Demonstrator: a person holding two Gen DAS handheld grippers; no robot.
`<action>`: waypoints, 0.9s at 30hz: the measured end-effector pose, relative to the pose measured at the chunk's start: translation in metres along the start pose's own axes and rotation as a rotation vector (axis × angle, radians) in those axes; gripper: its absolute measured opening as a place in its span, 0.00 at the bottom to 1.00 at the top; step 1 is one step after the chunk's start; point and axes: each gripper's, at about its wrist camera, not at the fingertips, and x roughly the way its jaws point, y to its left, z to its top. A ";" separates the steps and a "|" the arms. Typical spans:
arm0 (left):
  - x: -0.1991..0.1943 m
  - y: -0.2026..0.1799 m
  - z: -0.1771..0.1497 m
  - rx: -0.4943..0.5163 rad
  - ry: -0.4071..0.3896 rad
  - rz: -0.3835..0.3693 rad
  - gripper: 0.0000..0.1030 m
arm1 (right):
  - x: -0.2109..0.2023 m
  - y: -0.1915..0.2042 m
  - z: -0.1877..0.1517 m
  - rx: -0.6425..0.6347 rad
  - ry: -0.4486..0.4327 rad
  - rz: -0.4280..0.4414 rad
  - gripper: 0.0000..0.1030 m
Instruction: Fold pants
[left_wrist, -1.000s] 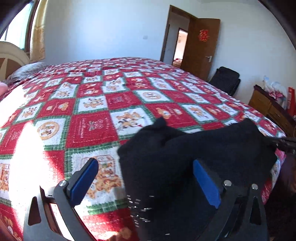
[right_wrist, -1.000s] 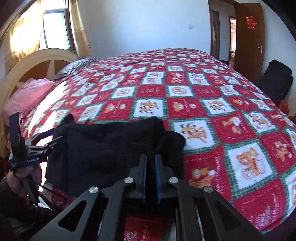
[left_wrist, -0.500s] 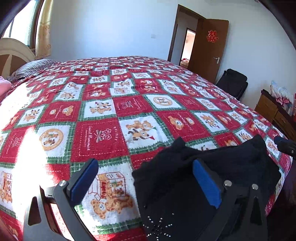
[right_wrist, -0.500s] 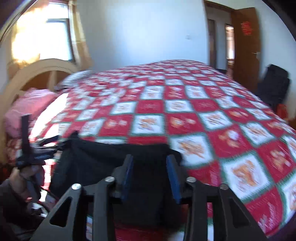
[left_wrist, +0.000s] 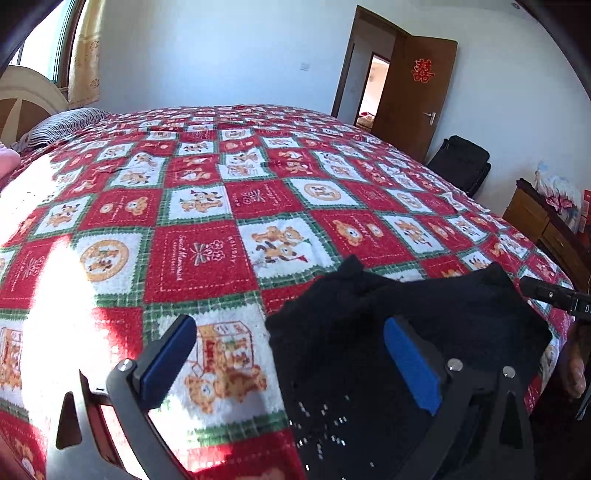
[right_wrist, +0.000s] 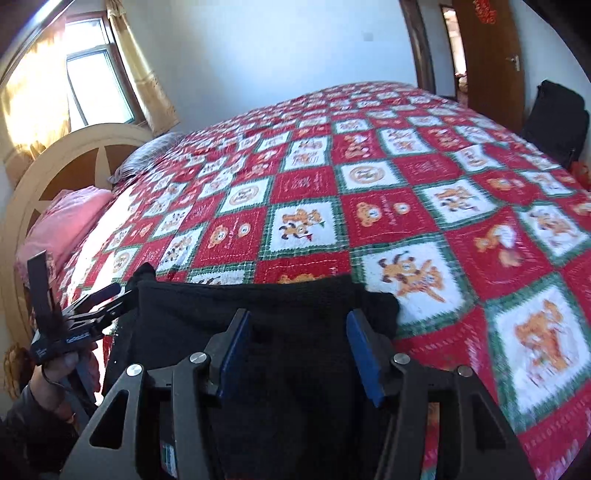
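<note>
Black pants (right_wrist: 295, 332) lie folded into a thick bundle at the near edge of a bed (left_wrist: 207, 206) covered in a red, white and green bear-print quilt, with both tools hanging over the cloth. The right hand-held gripper (right_wrist: 299, 350) stands half spread above the bundle's middle, its blue pads clear of the fabric and gripping nothing. The left hand-held gripper (left_wrist: 288, 365) is spread wide, one finger over the quilt and the other over the bundle's left side near a patch of small studs; it too holds nothing.

The step in hand looks like letting go and settling the fold. To do it well, each tool should probably lift straight away without snagging the knit, since a dragged pad could pull the top layer open. A small peak of cloth stands up at the bundle's far left corner, and another flap juts out at the far right; both likely want pressing flat. The bundle sits close to the mattress edge, so nudging it further onto the quilt would guard against a slide to the floor.
</note>
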 end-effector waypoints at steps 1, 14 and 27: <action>-0.006 -0.003 -0.002 0.010 -0.004 -0.001 1.00 | -0.011 0.004 -0.005 -0.020 -0.003 0.014 0.54; -0.001 -0.032 -0.047 0.117 0.086 -0.018 1.00 | -0.009 0.006 -0.055 -0.104 0.093 0.063 0.54; -0.010 -0.028 -0.044 0.100 0.080 -0.016 1.00 | -0.023 0.007 -0.059 -0.130 0.066 0.060 0.54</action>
